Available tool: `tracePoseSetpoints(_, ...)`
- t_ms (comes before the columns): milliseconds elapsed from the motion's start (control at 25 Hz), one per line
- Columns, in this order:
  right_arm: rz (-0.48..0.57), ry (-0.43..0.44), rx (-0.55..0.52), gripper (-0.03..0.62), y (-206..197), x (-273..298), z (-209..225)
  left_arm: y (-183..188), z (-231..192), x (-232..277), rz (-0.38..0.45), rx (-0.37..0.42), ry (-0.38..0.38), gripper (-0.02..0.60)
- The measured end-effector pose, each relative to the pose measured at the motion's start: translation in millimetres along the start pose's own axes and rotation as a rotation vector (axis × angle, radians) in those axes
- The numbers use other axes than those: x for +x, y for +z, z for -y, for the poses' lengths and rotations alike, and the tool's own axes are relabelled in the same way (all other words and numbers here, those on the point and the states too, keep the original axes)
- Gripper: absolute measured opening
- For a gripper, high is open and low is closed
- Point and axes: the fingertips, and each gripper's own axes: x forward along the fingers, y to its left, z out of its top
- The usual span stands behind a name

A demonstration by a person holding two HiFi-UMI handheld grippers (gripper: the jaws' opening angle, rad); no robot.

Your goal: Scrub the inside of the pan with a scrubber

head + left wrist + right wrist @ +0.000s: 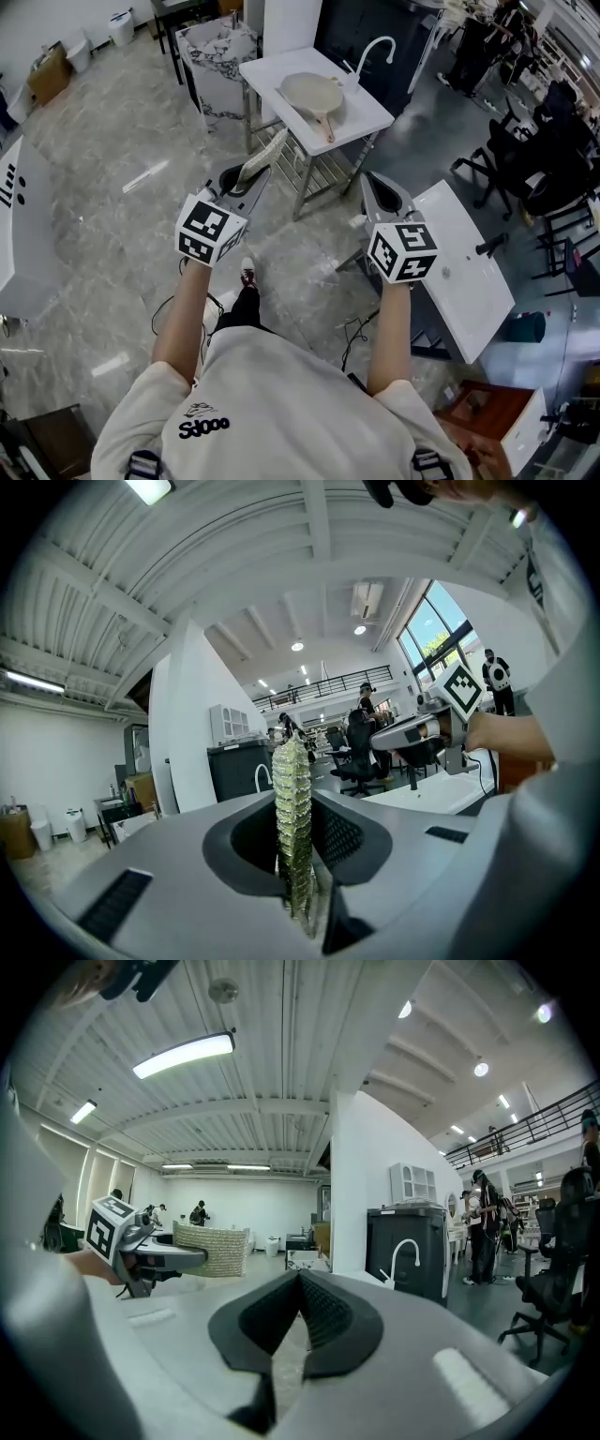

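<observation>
The pan (312,94), lying on the far white table (373,120) well apart from both grippers, could slide under scrubbing if nothing steadies it: the right gripper (298,1324) has its jaws together on nothing. The left gripper (302,864) pinches the scrubber (266,153) by its edge, so it might slip. One table, one pan, two grippers, one scrubber.

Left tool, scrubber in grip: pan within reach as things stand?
Likely not yet. The left tool, shut on the scrubber, is held over open floor, while the pan lies on the white table farther ahead. Nothing blocks the way; a step forward looks needed.
</observation>
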Motion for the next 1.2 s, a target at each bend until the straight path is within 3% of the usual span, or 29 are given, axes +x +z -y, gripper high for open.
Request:
tracePoseSetpoints(480,0.005,-0.043,0.006,0.009,-1.5,100.3,49.2,-27.8,-82.2,86.7,-0.008,-0.027,-0.023,0.064)
tracePoseSetpoints(840,0.012,-0.091,0.01,0.009,17.9,182.4,83.0,-23.1,-154.7,158.0,-0.003,-0.019,-0.069,0.064)
tracePoseSetpoints(1200,-0.021,-0.13,0.014,0.009,20.5,231.3,100.8,-30.9,-196.3,199.8,-0.007,-0.031,-0.114,0.064)
